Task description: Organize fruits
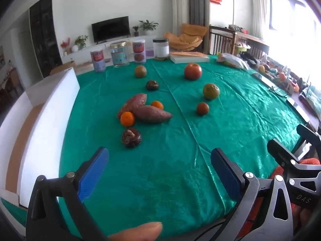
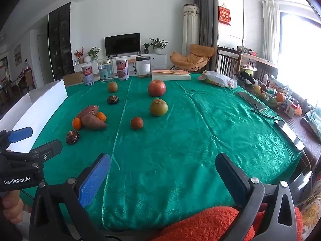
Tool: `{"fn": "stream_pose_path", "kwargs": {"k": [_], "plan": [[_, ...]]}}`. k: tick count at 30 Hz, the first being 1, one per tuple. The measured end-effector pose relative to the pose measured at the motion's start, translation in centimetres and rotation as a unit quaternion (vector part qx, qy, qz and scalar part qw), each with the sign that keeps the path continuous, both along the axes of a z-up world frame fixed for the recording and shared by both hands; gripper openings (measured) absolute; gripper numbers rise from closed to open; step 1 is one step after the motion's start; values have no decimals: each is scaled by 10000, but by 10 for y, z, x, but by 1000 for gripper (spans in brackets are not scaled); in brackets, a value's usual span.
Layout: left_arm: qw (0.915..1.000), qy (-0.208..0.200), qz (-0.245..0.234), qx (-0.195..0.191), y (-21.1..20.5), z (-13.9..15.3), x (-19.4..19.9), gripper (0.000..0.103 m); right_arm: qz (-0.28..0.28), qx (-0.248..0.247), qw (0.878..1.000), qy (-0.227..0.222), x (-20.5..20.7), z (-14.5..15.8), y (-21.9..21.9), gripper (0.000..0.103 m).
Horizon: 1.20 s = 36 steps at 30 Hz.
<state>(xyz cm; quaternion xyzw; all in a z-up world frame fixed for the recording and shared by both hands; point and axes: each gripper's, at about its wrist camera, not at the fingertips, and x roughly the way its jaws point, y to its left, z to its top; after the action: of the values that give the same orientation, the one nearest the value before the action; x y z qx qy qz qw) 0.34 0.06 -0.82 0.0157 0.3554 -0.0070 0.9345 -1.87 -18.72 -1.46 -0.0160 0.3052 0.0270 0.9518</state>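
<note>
On the green tablecloth point(image 1: 160, 170) lie a red apple point(image 1: 192, 71), a green-brown pear point(image 1: 210, 91), a small reddish fruit point(image 1: 202, 108), a greenish fruit point(image 1: 140, 71), two sweet potatoes point(image 1: 151, 114), two small oranges point(image 1: 127, 118) and two dark mushrooms point(image 1: 131, 138). The same apple point(image 2: 156, 88) and pear point(image 2: 158, 107) show in the right wrist view. My left gripper point(image 1: 159, 166) is open and empty above the near table edge. My right gripper point(image 2: 162, 172) is open and empty, to the right of the left one.
A white open box point(image 1: 50, 108) stands at the table's left edge. Cans and jars point(image 1: 120, 54), a book point(image 1: 189, 57) and a plastic bag point(image 1: 232, 60) line the far edge. Clutter and a phone point(image 2: 249, 99) sit along the right side.
</note>
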Motion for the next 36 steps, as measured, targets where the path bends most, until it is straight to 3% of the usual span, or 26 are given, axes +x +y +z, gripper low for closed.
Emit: {"fn": "stream_pose_path", "kwargs": {"k": [36], "plan": [[9998,-87,91,-119,8,4,-6,102,27,-67,9999,-82,-3,3,4,103]]}}
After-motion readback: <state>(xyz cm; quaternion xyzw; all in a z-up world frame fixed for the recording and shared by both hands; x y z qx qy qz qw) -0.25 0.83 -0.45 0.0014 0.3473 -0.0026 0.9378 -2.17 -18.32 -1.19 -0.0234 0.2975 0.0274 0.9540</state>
